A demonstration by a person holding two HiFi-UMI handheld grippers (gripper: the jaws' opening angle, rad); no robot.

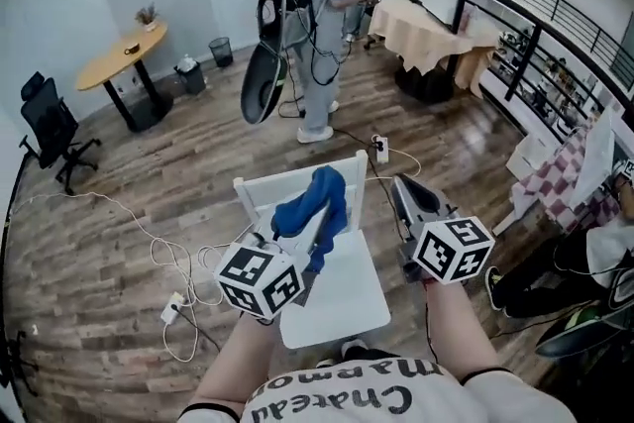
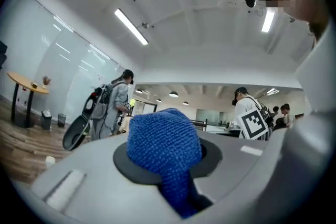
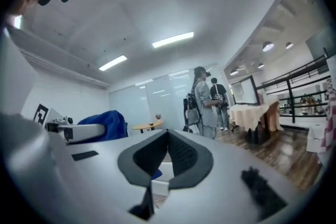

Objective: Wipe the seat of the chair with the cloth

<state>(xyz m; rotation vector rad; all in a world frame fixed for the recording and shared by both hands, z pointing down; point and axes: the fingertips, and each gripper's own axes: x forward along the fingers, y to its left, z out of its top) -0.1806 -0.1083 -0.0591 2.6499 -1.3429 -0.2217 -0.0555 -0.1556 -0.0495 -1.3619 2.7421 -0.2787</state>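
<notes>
Cloth (image 1: 315,203) first: where is it?
– Blue knit, bunched up over the rear half of the white chair (image 1: 347,297) seat, near the backrest. Can't tell whether it touches the seat.
– Who has it?
– Left tongs (image 1: 315,238). In the left gripper view the jaws are clamped on it and a blue wad (image 2: 163,139) bulges out between them.
– Right tongs?
– Right tongs (image 1: 401,188) sit just beside the chair's right edge, over the wood floor (image 1: 149,183). In the right gripper view (image 3: 168,136) the black pads (image 3: 184,155) come together at the tips with nothing between them.
– Any writing?
– Print on the wearer's shirt (image 1: 337,396), seen upside down: "Chateau Marmo", the rest cut off. No readable brands otherwise, only black-and-white square markers on the cubes.
– Counts?
– One cloth, one white chair, two tongs, two marker cubes: left cube (image 1: 260,279), right cube (image 1: 451,248). One black office chair (image 1: 50,129) far left, one round wooden worktop (image 1: 121,54) behind it, one standing person (image 1: 322,25) in grey at the back, well apart from the chair.
</notes>
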